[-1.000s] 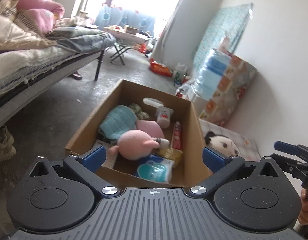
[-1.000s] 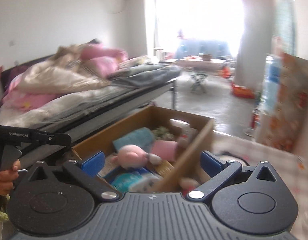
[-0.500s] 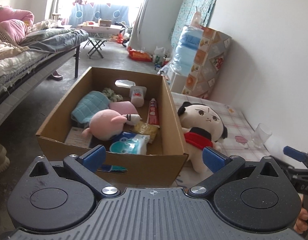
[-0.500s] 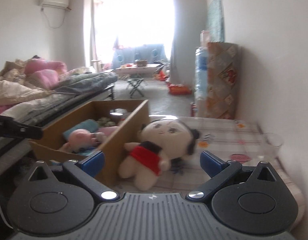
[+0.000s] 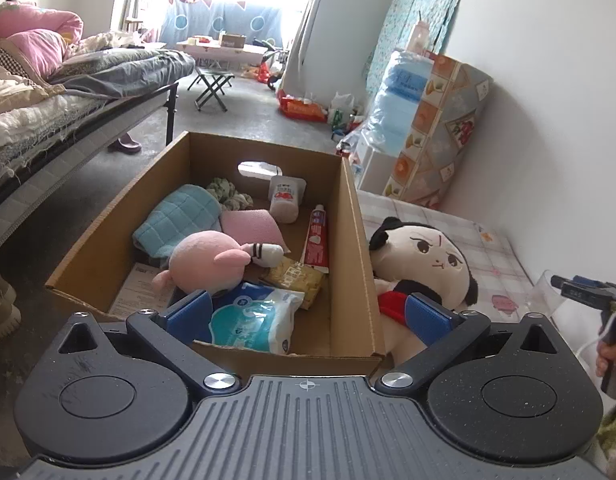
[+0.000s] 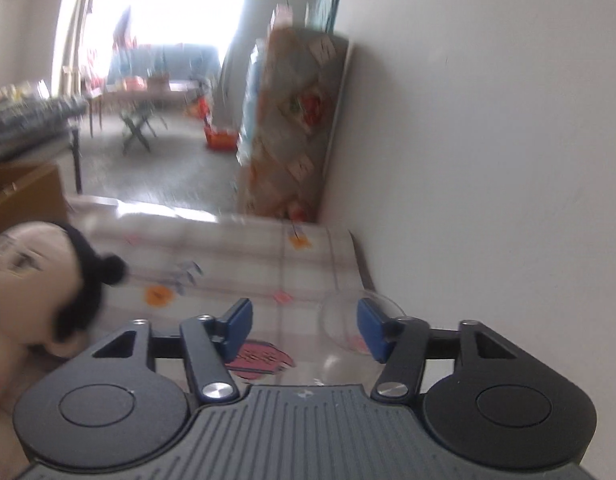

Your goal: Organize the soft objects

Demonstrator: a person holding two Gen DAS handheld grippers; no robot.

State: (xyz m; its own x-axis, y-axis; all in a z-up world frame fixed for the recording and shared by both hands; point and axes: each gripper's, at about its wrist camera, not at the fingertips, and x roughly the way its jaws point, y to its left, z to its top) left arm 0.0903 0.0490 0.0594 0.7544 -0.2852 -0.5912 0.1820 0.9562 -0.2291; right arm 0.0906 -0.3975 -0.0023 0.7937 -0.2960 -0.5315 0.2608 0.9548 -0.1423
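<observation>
Soft toys and cloths lie mostly inside the cardboard box [image 5: 350,240], which stands on the floor with its top open. Just beside the box, against its right wall, a big doll [image 5: 424,264] with black hair and a red collar sits on a checked cloth [image 5: 496,264]. Inside the box, a blue towel [image 5: 175,220] lies at the back left. A round pink plush toy [image 5: 207,266] rests in front of the towel, touching it. A pink sponge [image 5: 249,226] lies behind the plush toy. A pack of tissues [image 5: 253,320] is at the front wall of the box, and a toothpaste tube [image 5: 318,236] lies along its right wall.

The left gripper [image 5: 308,314] hangs over the front edge of the box, jaws wide apart, holding nothing. The right gripper [image 6: 303,330] is right of the box, over the checked cloth. Its jaws are closing. A clear plastic cup [image 6: 348,328] stands near its right finger; the picture is blurred, so I cannot tell if they touch.
</observation>
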